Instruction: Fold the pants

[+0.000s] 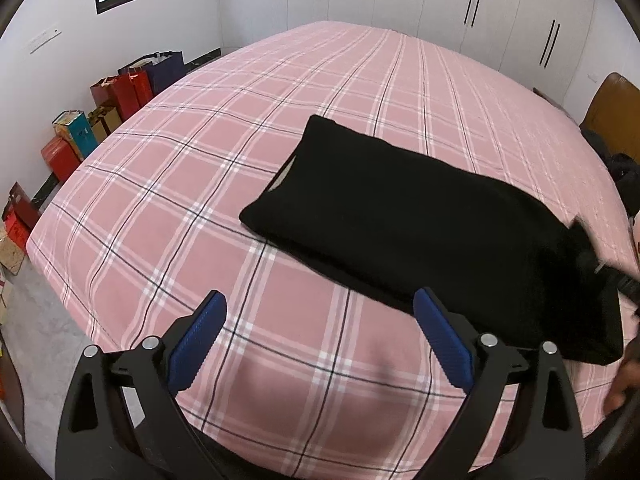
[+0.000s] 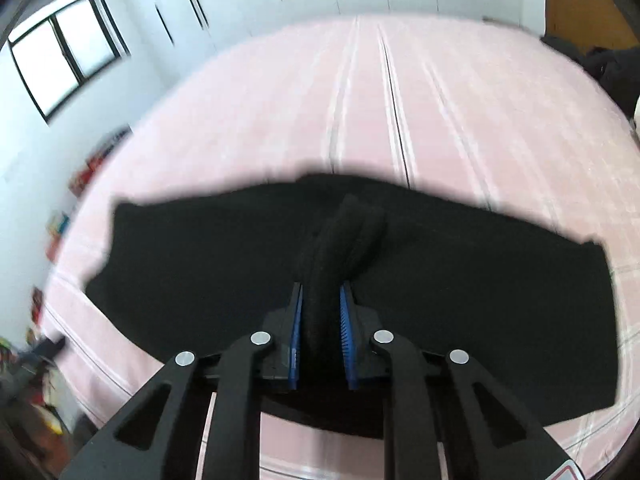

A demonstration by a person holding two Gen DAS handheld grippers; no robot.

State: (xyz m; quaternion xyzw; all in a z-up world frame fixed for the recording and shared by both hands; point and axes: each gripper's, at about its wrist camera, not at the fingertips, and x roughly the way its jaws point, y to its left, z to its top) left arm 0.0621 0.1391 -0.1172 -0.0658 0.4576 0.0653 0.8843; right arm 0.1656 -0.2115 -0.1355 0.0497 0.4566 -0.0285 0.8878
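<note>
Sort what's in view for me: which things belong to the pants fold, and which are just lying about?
Part of the job:
- black pants, folded on the pink plaid bed
- right gripper, shut on a bunched fold of the pants
- left gripper, open and empty over the sheet

Lying about:
- gift bags and boxes along the wall
- dark clothing by the headboard

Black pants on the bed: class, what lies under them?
The pants lie on the pink checked bedsheet. The sheet beneath them is covered. The right gripper pinches a bunched fold; the left gripper is open.
</note>
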